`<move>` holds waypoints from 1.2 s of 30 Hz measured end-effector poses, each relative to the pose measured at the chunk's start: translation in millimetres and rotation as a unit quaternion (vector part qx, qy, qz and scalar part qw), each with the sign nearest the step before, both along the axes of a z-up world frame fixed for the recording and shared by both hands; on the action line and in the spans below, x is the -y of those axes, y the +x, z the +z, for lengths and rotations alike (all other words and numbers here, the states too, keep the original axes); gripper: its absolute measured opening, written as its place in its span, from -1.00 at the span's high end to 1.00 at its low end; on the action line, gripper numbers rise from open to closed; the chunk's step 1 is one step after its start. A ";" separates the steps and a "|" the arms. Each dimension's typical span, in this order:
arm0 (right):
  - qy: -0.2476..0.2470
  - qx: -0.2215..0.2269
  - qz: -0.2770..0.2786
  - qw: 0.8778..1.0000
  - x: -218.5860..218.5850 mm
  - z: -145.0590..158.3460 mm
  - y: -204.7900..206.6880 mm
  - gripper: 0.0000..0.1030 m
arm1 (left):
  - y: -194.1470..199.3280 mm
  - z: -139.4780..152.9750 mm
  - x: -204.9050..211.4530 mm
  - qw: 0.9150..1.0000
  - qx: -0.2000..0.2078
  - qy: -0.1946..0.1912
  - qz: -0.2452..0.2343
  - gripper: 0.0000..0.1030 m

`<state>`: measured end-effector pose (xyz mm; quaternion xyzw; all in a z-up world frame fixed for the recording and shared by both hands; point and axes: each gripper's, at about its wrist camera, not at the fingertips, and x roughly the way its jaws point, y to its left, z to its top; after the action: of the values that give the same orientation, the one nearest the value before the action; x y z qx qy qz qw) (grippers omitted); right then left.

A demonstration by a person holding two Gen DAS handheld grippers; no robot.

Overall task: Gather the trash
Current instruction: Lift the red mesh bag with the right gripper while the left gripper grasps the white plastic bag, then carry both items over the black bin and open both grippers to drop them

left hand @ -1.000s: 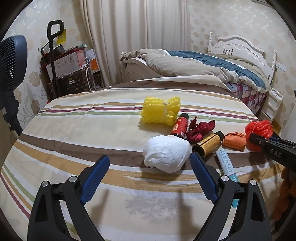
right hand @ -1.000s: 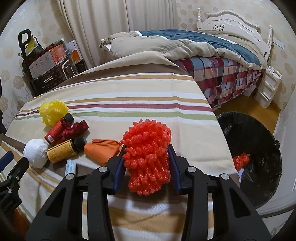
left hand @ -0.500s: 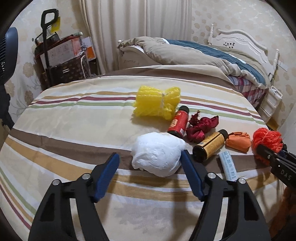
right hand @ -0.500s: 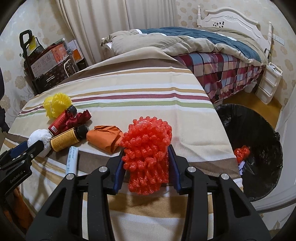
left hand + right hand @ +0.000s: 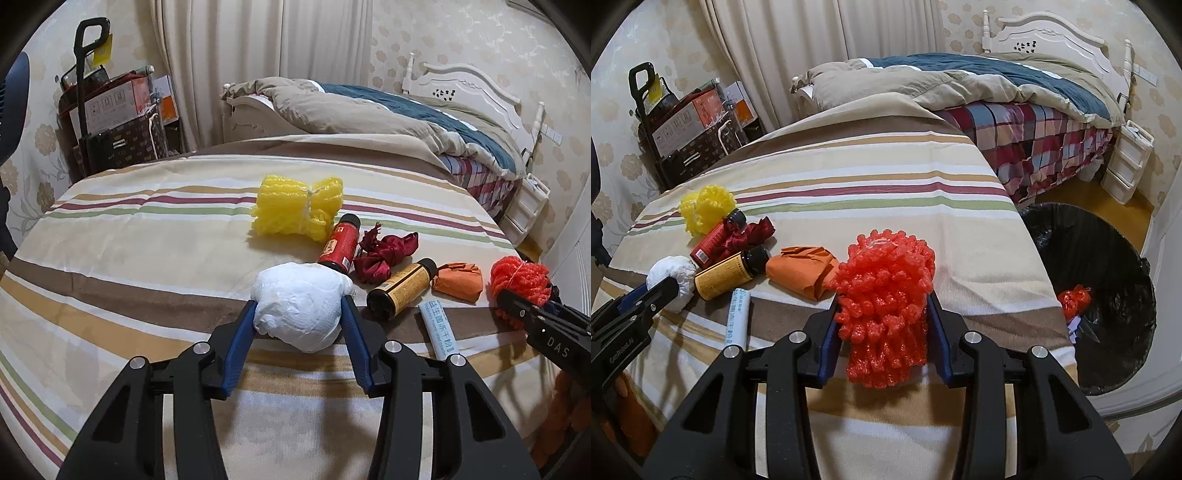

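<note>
The left hand-held gripper [image 5: 299, 317] has its two blue pads pressed on the sides of a white paper ball [image 5: 301, 304], so it is squeezing it. The ball is crumpled and puffy, like a scrunched tissue, and it sits on the striped bench [image 5: 147, 266] on a brown stripe. The right hand-held gripper [image 5: 882, 317] is closed on a red foam net [image 5: 884, 295]. The net is bright red-orange, bumpy and curly all over, and it is held above the near edge of the bench. To the right of the bench, on the floor, is a round trash bin [image 5: 1115, 258] with a black bag in it, and a small red net piece [image 5: 1075, 299] lies inside. Other things lie on the bench behind the ball: a yellow foam net [image 5: 299, 208] tied in the middle, a red bottle [image 5: 340, 243] with a black cap lying on its side, a dark red cloth [image 5: 384, 254] in a knot, a yellow-brown bottle [image 5: 400, 288] lying on its side, a folded orange paper [image 5: 460, 282], and a pale blue packet [image 5: 439, 328] with blue writing that is too small to read. The side of the right tool reads "DAS" in the left view. The side of the left tool reads "GenRobot.AI" in the right view. A bed [image 5: 997, 85] with a tan and blue blanket is behind the bench.
</note>
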<state>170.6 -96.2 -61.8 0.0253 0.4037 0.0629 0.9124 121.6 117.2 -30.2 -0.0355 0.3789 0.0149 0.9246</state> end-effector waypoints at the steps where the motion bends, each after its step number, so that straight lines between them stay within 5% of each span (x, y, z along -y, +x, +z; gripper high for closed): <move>1: 0.001 0.002 0.000 1.000 0.6 0.5 -2.4 0.23 | -2.1 1.3 0.5 1.000 0.004 0.003 0.001 0.08; 8: -0.004 0.015 0.007 1.000 -0.1 5.5 -23.8 0.24 | -23.0 11.1 16.6 0.999 0.037 0.025 -0.006 0.08; 17: -0.002 0.058 -0.006 0.998 22.7 34.4 -50.8 0.24 | -32.0 29.1 55.6 0.997 0.068 0.006 -0.041 0.08; 25: -0.022 0.097 -0.058 0.993 75.0 56.9 -58.0 0.24 | -16.1 39.7 117.5 0.992 0.077 -0.016 -0.098 0.08; 36: -0.021 0.094 -0.117 0.988 149.2 50.2 -40.5 0.24 | 26.3 36.0 207.1 0.984 0.060 -0.025 -0.163 0.07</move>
<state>130.1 -245.4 -11.6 0.0473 0.3120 -0.0510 0.9475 147.9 -89.9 5.8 0.0028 0.3236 -0.1479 0.9346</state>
